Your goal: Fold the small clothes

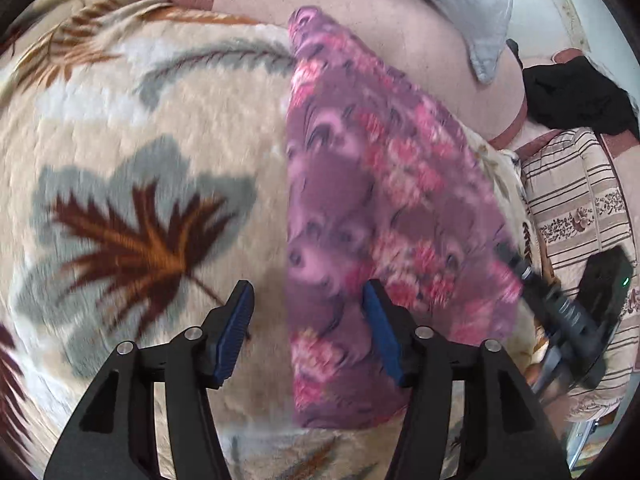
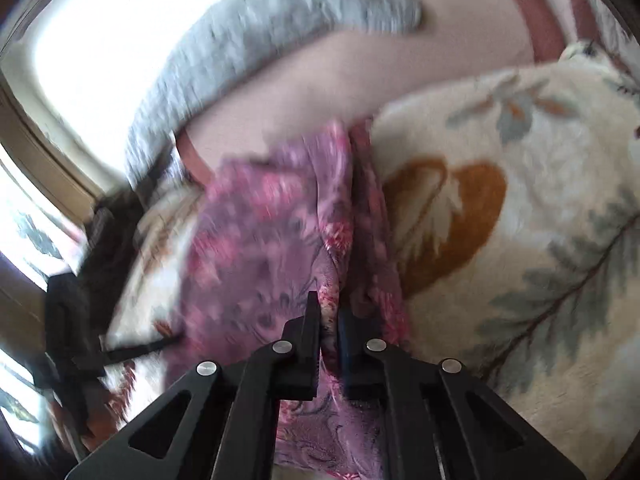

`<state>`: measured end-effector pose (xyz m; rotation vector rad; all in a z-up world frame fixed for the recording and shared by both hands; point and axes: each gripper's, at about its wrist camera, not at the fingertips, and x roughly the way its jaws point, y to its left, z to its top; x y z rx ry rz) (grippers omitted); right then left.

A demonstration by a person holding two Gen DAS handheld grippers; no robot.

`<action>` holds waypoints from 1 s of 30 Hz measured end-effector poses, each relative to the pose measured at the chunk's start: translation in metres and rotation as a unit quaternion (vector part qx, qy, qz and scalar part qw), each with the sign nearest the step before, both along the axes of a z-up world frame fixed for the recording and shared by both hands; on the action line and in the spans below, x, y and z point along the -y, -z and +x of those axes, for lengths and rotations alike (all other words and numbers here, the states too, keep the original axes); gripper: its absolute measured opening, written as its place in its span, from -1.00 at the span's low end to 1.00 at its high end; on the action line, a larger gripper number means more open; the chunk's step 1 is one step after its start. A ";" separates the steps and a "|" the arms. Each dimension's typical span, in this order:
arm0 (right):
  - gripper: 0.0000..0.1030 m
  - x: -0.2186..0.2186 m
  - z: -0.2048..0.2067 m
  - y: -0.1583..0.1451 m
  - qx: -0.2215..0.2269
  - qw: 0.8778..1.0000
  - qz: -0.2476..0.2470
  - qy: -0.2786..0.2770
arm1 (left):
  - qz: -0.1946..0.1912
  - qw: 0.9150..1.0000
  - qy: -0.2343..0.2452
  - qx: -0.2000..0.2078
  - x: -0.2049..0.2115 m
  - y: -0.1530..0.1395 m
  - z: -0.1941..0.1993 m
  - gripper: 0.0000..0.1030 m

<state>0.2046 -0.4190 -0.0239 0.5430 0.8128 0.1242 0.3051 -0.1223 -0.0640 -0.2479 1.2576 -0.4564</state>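
Note:
A purple and pink floral garment [image 1: 360,184] lies on a cream leaf-patterned blanket [image 1: 140,120]. My left gripper [image 1: 308,300] is open and empty, its fingers straddling the garment's left edge just above the blanket. My right gripper [image 2: 329,312] is shut on a fold of the same garment [image 2: 260,240] and holds it bunched between the pads. In the left wrist view the right gripper [image 1: 560,312] shows at the garment's right edge. In the right wrist view the left gripper [image 2: 72,320] shows dark at the far left.
A grey pillow [image 1: 460,4] lies on a pink sheet [image 1: 420,60] at the back. A black cloth [image 1: 576,92] and a striped floral cushion [image 1: 576,208] sit at the right. A bright window [image 2: 80,40] is beyond the bed.

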 end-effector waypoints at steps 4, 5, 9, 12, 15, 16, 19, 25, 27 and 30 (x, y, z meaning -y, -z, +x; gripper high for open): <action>-0.71 -0.004 0.009 0.006 -0.055 0.998 -0.032 -0.012 | -0.006 1.000 -0.008 -0.023 -0.005 -0.009 -0.007 0.13; -0.68 -0.001 0.001 -0.001 -0.042 0.999 -0.018 -0.009 | -0.010 1.000 -0.005 -0.017 -0.008 -0.015 -0.011 0.13; 0.07 0.011 -0.038 -0.002 -0.036 0.999 0.014 -0.002 | -0.011 1.000 0.002 0.011 -0.015 -0.026 -0.031 0.13; -0.91 -0.004 -0.031 0.019 -0.090 0.995 -0.023 -0.031 | 0.004 1.000 0.013 -0.006 -0.007 -0.013 -0.039 0.13; -0.90 0.001 -0.047 -0.002 -0.024 0.999 -0.045 -0.015 | 0.030 0.999 0.018 0.001 -0.004 -0.001 -0.047 0.13; -0.91 0.003 -0.049 0.000 -0.027 0.998 -0.054 -0.004 | 0.032 0.999 0.020 0.004 -0.003 0.000 -0.048 0.13; -0.78 0.001 -0.035 0.028 -0.109 0.990 -0.086 -0.025 | 0.036 0.999 0.031 -0.006 -0.002 -0.008 -0.047 0.10; -0.57 0.010 -0.009 -0.030 0.020 0.999 -0.026 0.007 | -0.010 0.998 0.022 0.063 -0.003 -0.062 -0.015 0.13; -0.58 0.003 0.015 -0.030 0.030 0.999 -0.011 0.002 | 0.004 0.998 0.015 0.061 0.009 -0.060 0.002 0.13; -0.58 -0.007 0.038 -0.012 0.020 1.000 -0.007 0.008 | 0.046 0.998 0.006 0.050 0.024 -0.038 0.026 0.13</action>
